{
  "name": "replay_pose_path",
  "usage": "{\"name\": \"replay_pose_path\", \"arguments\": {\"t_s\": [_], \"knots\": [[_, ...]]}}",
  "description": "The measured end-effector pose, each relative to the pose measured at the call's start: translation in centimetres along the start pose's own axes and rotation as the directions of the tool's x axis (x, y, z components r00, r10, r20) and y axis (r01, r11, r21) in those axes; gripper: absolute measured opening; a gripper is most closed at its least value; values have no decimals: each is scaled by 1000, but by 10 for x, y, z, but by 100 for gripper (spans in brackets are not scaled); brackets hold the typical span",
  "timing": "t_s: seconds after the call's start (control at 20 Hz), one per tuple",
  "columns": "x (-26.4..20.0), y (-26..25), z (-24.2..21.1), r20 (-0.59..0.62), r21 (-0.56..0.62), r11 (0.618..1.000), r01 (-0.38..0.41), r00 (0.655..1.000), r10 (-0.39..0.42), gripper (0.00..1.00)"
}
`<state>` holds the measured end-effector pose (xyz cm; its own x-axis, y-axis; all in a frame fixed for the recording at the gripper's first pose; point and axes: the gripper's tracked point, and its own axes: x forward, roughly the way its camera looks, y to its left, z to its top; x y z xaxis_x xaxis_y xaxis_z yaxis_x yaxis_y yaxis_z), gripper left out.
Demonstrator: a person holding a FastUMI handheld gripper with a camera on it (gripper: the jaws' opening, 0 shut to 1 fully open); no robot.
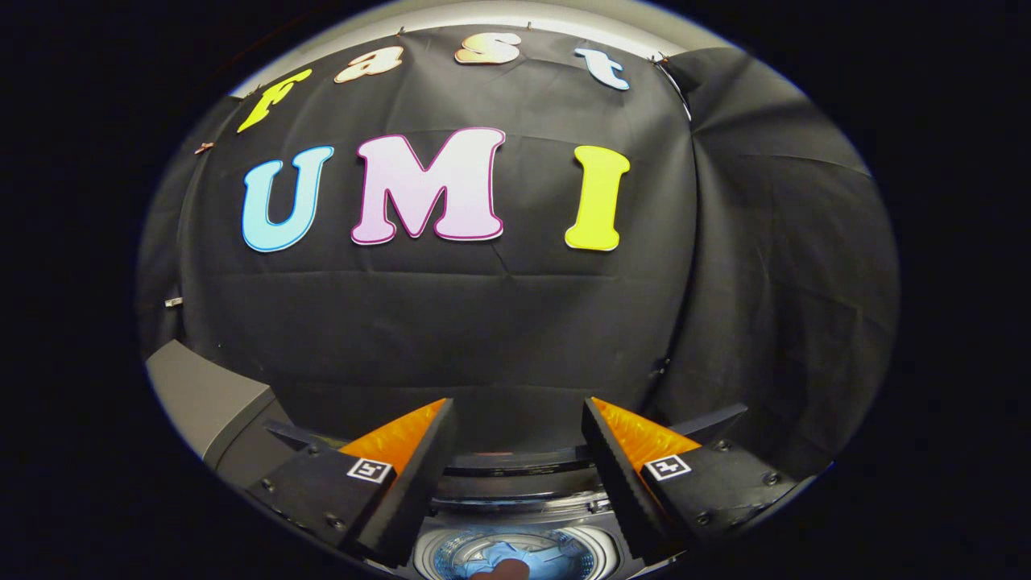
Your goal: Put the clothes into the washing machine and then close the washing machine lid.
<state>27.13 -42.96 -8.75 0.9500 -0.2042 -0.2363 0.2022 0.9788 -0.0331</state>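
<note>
hand-held gripper (515,427) wide apart, holding nothing, above the washing machine (515,491). blue clothes (503,556) lie in the drum below. lid (205,399) seems raised; risk: fingers slip off its edge, or fabric catches at the rim.

A recording booth; black cloth wall (499,322) hung behind a top-loading washing machine (515,556) with blue clothes (503,556) inside.

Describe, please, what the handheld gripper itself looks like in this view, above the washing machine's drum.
The gripper has two wedge-shaped fingers with ribbed inner pads. Each sits on a dark, screw-fastened mount bearing a small square black-and-white marker tag. No cables or sleeve are visible.
</note>
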Motion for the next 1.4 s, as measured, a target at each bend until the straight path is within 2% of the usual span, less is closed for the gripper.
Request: {"name": "replay_pose_path", "arguments": {"t_s": [0.95,1.25,1.4], "knots": [[-32,-3,-11,42,6,1000,-4,999,3,98],[-51,-1,-15,88,52,998,-43,995,38,99],[-57,3,-16,100,37,998,-52,994,48,99]]}}
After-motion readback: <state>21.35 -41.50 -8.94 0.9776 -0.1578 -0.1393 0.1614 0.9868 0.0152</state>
